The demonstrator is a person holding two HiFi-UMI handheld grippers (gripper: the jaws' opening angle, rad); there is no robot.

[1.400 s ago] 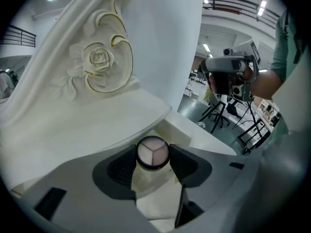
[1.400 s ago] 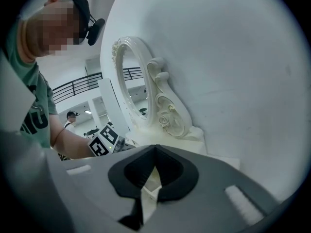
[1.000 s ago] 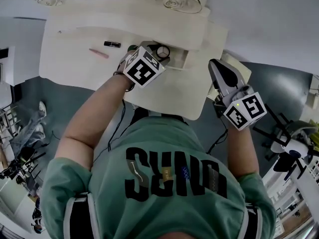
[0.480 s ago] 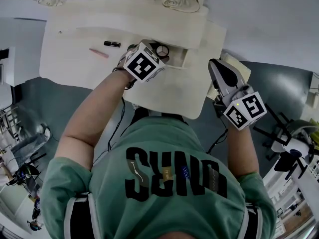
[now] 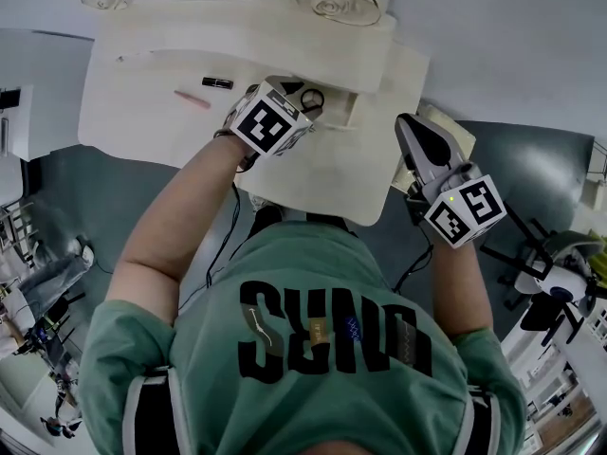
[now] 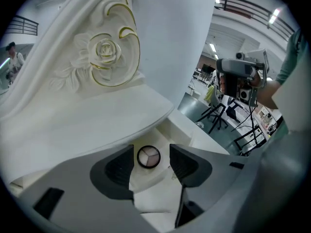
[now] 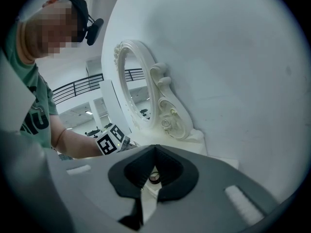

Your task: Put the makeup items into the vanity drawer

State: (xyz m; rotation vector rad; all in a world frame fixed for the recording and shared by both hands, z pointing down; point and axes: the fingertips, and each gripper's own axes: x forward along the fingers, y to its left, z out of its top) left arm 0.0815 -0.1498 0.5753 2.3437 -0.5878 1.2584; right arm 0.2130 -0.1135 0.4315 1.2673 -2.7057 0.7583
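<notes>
Vanity top (image 5: 133,121), upper left: black tube (image 5: 217,83) and pink pencil (image 5: 193,100) look light, rollable; pinch mid-length. Left gripper (image 6: 151,152) gapes; right gripper (image 7: 154,149) is closed, empty.

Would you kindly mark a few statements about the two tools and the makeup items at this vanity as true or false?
1. The left tool has its jaws apart. True.
2. The round compact lies inside the open drawer. True.
3. The right tool grips the pink stick. False: its jaws are together on nothing, and the stick lies on the vanity top.
4. Every makeup item is already in the drawer. False: the pink stick and a black tube lie on the vanity top.
</notes>
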